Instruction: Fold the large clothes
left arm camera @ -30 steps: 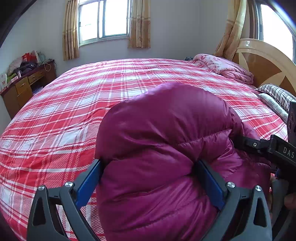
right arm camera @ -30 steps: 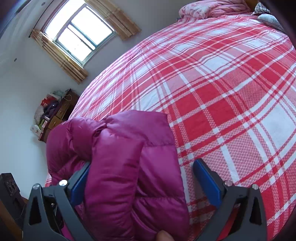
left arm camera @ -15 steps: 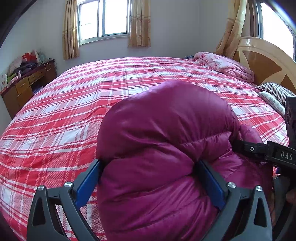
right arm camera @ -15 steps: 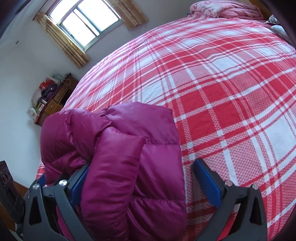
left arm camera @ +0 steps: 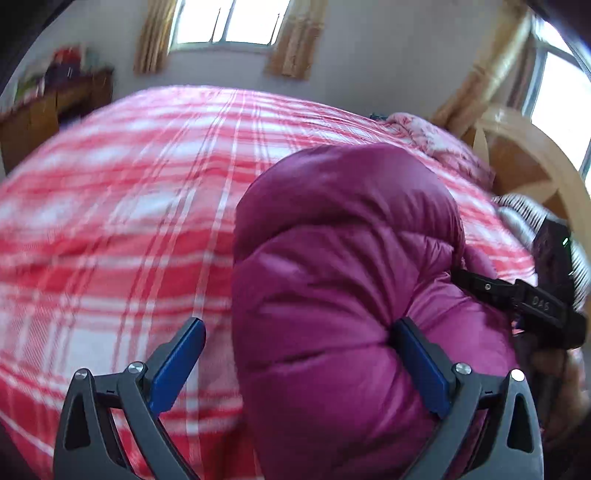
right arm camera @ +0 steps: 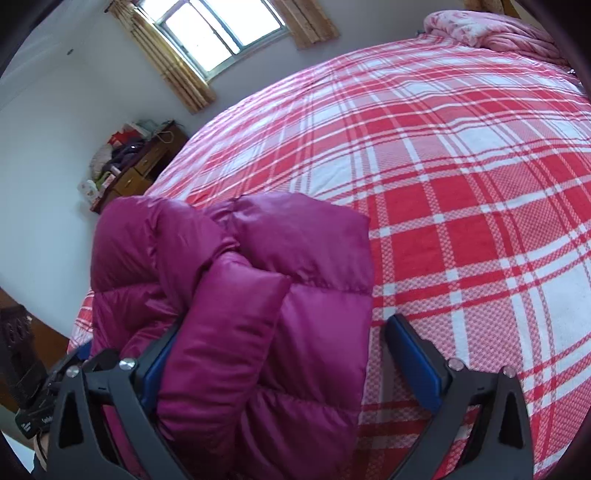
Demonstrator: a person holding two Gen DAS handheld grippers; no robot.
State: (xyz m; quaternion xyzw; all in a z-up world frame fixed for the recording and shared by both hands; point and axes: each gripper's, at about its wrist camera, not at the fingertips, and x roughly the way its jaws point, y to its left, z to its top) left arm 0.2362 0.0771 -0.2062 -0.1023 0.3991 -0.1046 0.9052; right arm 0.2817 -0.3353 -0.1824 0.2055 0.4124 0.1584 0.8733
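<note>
Here, bundled magenta puffer jacket (right arm camera: 258,295) on plaid bed (right arm camera: 461,184); left hand-held gripper (left arm camera: 299,365) and right hand-held gripper (right arm camera: 280,354) spread apart, jacket bulging between each

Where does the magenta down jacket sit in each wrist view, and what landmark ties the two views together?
Left wrist: magenta down jacket fills centre to lower right, against the right blue pad.
Right wrist: jacket sits lower left of centre, against the left pad.
Shared landmark: the folded pink quilt at the far end of the red plaid bed.
</note>
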